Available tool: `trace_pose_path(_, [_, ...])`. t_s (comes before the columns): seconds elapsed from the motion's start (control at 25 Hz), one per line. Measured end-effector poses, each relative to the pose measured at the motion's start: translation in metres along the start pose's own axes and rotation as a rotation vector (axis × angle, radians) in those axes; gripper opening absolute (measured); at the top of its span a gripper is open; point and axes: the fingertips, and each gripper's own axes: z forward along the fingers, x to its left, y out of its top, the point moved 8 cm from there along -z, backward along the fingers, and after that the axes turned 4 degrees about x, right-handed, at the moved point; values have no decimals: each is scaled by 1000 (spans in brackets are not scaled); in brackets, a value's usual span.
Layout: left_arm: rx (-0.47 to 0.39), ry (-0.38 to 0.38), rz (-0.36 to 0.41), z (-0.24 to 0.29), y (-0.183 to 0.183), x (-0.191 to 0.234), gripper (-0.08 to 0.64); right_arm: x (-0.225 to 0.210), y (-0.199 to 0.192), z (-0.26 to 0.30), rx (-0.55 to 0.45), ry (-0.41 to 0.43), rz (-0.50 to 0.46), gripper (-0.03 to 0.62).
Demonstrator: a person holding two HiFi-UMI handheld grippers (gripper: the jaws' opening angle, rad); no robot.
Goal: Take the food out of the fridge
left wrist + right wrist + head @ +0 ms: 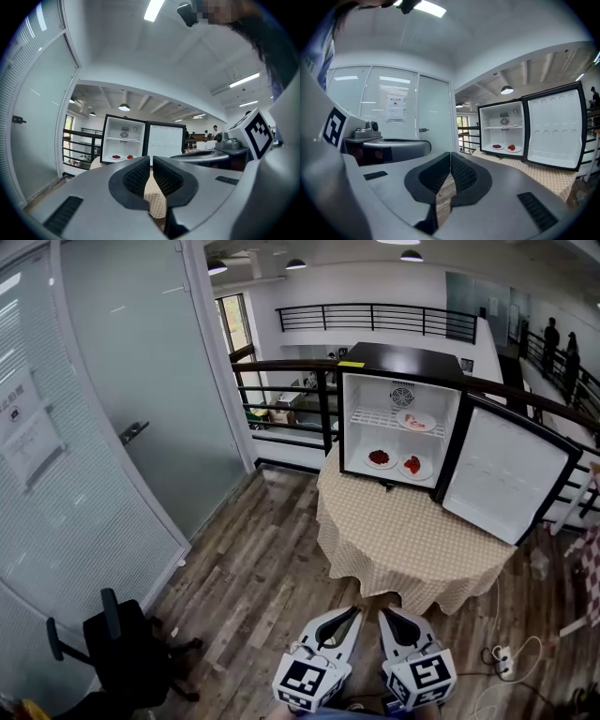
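The fridge (401, 360) stands on the round table (403, 554) under a checked cloth, its door (506, 474) swung wide to the right. The food is all inside it. The upper plate (415, 421), with something pale pink, sits on the wire shelf. On the compartment floor below are the left plate (380, 458) with dark red food and, just beside it, the right plate (413, 466) with brighter red food. The left gripper (355, 611) and the right gripper (383, 612) hang side by side at the bottom of the head view, over the wooden floor (253, 568). They are short of the table's near edge and well apart from the fridge. Each has its jaws pressed together, tips meeting, with nothing between them. In the left gripper view the open fridge shows above and to the left of the jaw tips; in the right gripper view it lies up and to the right — in neither does any plate line up with the jaws. A black office chair (127, 652) stands by the glass partition (141, 381) at the left.
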Motion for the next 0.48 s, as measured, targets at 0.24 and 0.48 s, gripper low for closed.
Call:
trace_pose_path(0.24, [17, -44, 17, 54, 19, 53, 20, -34, 20, 65, -2, -14, 43, 18])
trace_pose_path(0.48, [12, -86, 3, 105, 37, 108, 20, -59, 46, 121, 2, -43, 59, 18])
